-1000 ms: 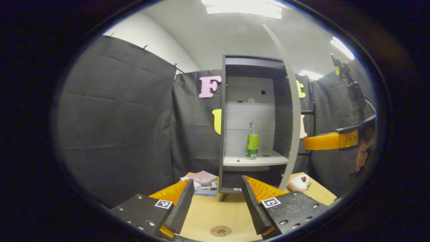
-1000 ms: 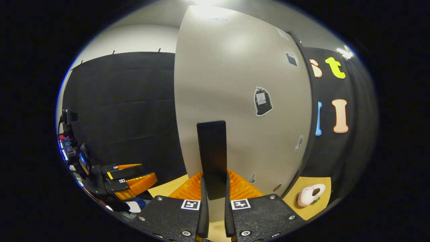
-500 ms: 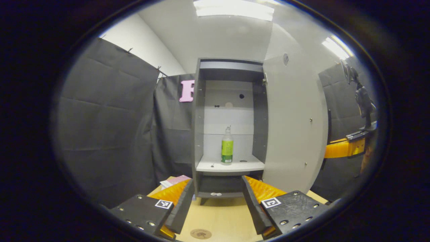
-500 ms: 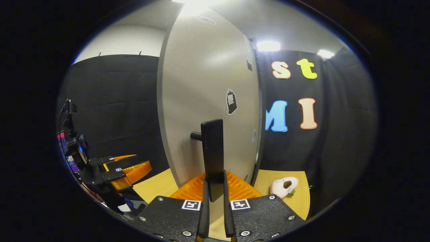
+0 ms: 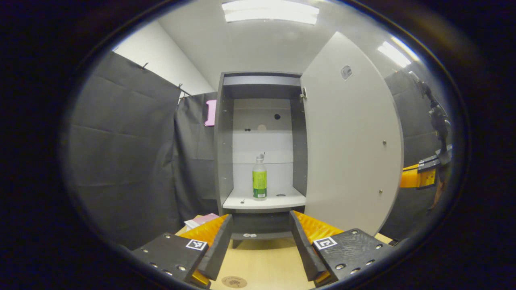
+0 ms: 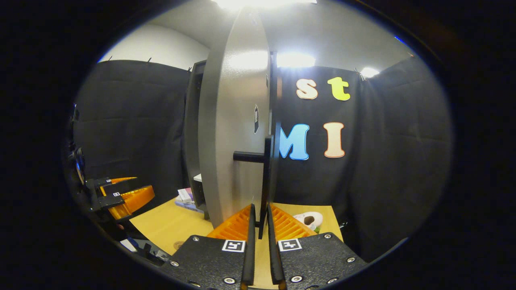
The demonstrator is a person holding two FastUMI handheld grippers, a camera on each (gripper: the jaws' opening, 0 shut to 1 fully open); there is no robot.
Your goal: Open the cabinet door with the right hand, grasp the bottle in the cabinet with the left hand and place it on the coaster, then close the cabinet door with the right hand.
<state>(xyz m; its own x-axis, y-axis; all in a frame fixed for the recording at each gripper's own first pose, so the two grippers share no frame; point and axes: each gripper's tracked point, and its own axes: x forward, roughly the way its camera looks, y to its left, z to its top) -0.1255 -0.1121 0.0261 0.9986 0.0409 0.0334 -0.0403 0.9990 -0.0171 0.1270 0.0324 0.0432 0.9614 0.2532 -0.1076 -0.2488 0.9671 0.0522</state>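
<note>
The grey cabinet [image 5: 225, 137] stands open on the wooden table. On its white shelf [image 5: 278, 201], upright, is a clear bottle [image 5: 259, 179] with a green label. My left gripper [image 5: 261, 241] is open and empty, low over the table, well short of the shelf and facing it. A round brown coaster [image 5: 234, 281] lies on the table just below its fingers. The door [image 5: 350, 141] is swung out to the right. My right gripper [image 6: 260, 225] is shut on the door's black handle [image 6: 266, 177], with the door [image 6: 234, 133] seen nearly edge-on.
A few books [image 6: 184, 196] lie on the table left of the cabinet's foot. Right of the door lies a white plush toy [image 6: 309, 219]. Black cloth walls close in behind and at both sides. The left gripper [image 6: 121, 195] appears far left in the right gripper view.
The door has swung much wider open with my right gripper on its handle. The left gripper has turned to face the cabinet opening, so the bottle now sits near the middle of its view.
</note>
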